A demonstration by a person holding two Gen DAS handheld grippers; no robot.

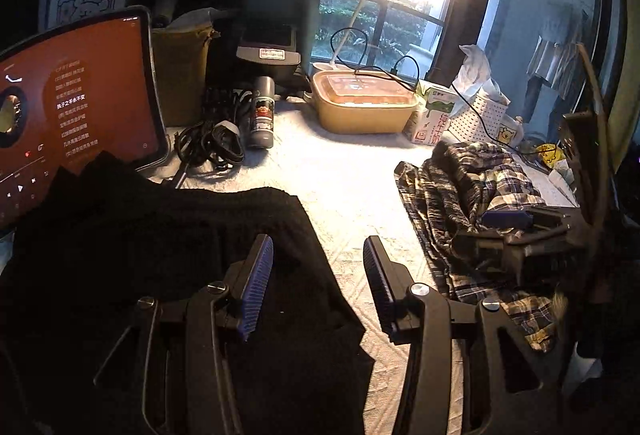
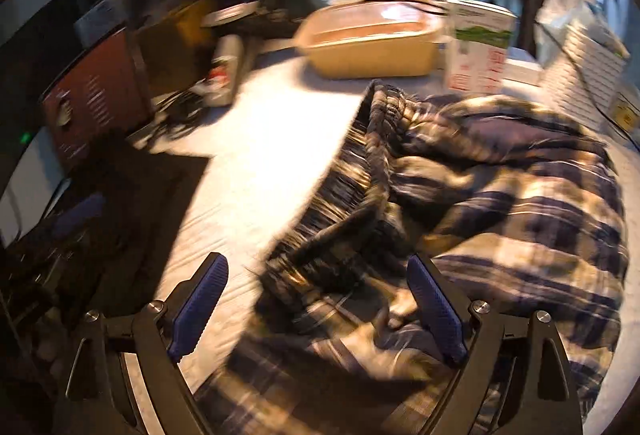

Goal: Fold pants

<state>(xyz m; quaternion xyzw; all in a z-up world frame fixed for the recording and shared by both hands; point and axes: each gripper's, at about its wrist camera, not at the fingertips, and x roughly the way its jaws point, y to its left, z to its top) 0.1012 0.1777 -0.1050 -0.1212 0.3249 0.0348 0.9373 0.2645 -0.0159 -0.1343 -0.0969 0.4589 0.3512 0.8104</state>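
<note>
Window (image 1: 384,7) fills the far wall, strong glare on the glass, green foliage outside. Dim room; clutter stacked far left.

Counter (image 1: 344,171) under a pale textured cover, lit down the middle, crowded along the far edge.

Plaid pants (image 2: 500,203) lie crumpled in a heap on the right half of the counter, not flat, no fold visible. Black garment (image 1: 160,259) spread over the near left.

Tablet (image 1: 76,107) stands upright at left, screen lit orange-red with lines of text. Tan lidded container (image 1: 360,107) sits far centre, a milk carton (image 1: 432,115) just beside its right end, then a white perforated basket (image 1: 476,115) with tissue paper sticking up. Black cable bundle (image 1: 212,143) and a grey spray can (image 1: 262,111) lie near the tablet.

Left tool (image 1: 318,275) hovers over the edge of the black garment, fingers spread wide, nothing between them. Right tool (image 2: 316,299) sits low over the near end of the plaid pants, fingers wide apart, gripping nothing; that view is motion-blurred.
</note>
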